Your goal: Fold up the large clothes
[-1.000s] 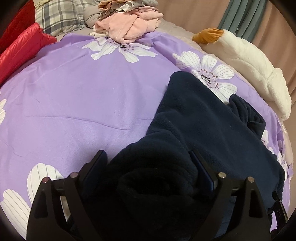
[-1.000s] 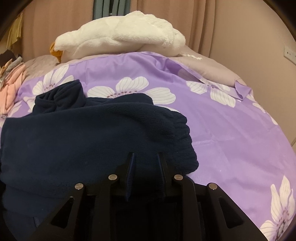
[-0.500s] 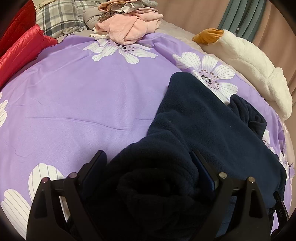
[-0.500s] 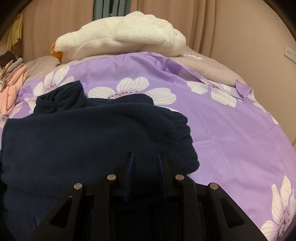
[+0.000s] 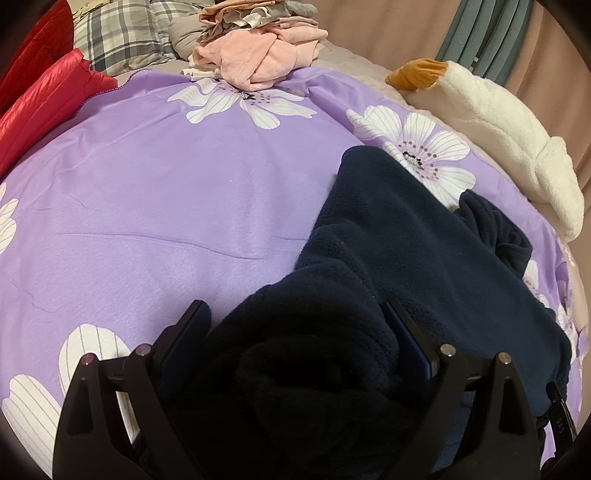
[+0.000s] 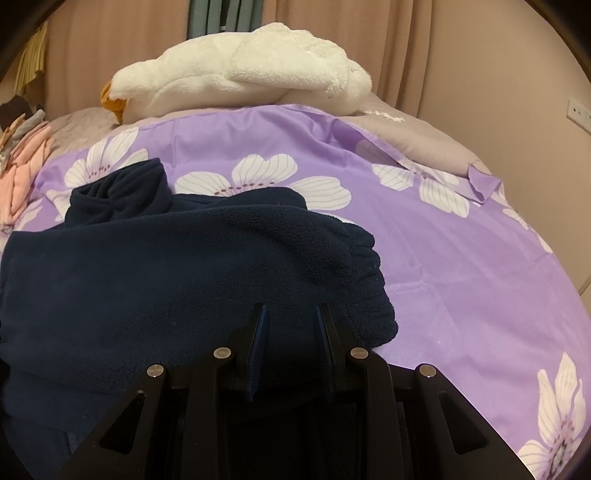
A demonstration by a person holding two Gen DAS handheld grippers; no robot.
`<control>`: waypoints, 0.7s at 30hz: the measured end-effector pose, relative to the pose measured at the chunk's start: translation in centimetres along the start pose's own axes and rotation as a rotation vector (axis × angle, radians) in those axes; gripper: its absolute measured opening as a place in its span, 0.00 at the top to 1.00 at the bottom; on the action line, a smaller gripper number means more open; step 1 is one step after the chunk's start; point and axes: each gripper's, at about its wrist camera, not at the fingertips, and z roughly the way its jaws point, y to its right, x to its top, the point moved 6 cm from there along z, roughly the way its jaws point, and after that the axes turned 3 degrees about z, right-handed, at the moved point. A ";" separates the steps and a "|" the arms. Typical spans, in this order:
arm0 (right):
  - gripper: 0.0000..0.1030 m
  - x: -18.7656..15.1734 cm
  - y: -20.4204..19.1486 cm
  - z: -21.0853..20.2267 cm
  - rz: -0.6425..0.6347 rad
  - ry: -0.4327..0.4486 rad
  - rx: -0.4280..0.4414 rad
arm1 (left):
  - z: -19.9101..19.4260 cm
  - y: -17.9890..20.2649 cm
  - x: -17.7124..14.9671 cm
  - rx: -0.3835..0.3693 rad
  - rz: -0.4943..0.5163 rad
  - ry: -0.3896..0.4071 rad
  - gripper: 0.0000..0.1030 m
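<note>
Left wrist view, from the left edge: a red quilted jacket [image 5: 35, 99] lies at the far corner of the bed, with a plaid pillow [image 5: 118, 35] beside it and a heap of pink clothes [image 5: 258, 55] further along. The purple flowered cover [image 5: 166, 192] spreads across the middle. Low in the frame, the left gripper [image 5: 295, 321] stands wide, its two fingers pressed against a thick bunched roll of the navy fleece garment [image 5: 424, 251], which fills the gap between them. The rest of the fleece stretches away to the right over the cover. A white plush goose [image 5: 498, 136] lies along the far right edge.

In the right wrist view, the navy fleece garment [image 6: 184, 277] covers the left and centre of the cover. The right gripper [image 6: 291, 314] is nearly closed, pinching a thinner fold of the fleece near its cuffed edge. Bare purple cover lies to the right.
</note>
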 end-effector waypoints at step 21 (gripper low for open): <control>0.17 -6.4 14.6 -12.9 0.424 -0.090 0.196 | -19.0 -7.7 -5.7 -0.169 -0.045 0.132 0.00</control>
